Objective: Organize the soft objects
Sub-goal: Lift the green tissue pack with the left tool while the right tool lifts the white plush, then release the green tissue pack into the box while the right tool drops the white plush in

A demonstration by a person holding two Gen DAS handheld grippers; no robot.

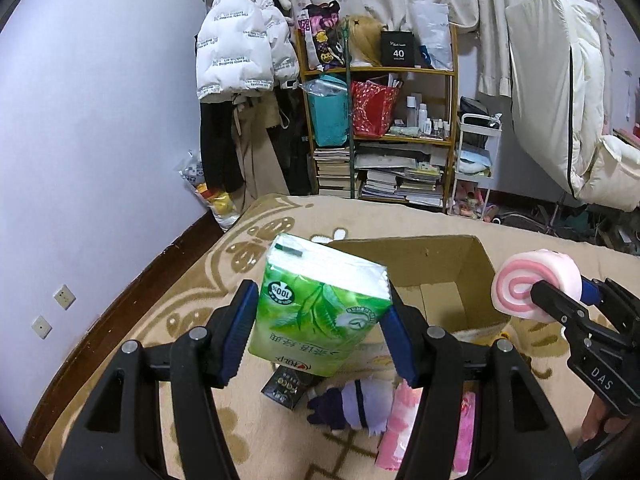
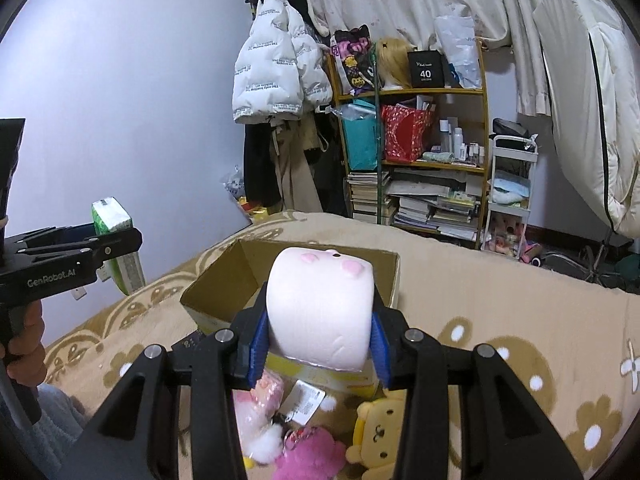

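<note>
My left gripper [image 1: 320, 332] is shut on a green tissue pack [image 1: 320, 300] and holds it above the bed, just in front of an open cardboard box [image 1: 472, 276]. The pack also shows in the right wrist view [image 2: 112, 216]. My right gripper [image 2: 318, 336] is shut on a pink swirl roll plush [image 2: 320, 308], held above the box's near edge [image 2: 208, 304]. In the left wrist view the roll plush [image 1: 532, 284] shows its spiral end to the right of the box. A purple plush [image 1: 356, 404] lies on the bed below the left gripper.
A beige flowered blanket [image 2: 500, 300] covers the bed. A yellow bear plush [image 2: 380, 432], a magenta plush [image 2: 312, 456] and a pink packaged plush [image 2: 260, 396] lie near the box. A small dark box [image 1: 286, 386] lies by the purple plush. A shelf [image 1: 384, 120] stands beyond the bed.
</note>
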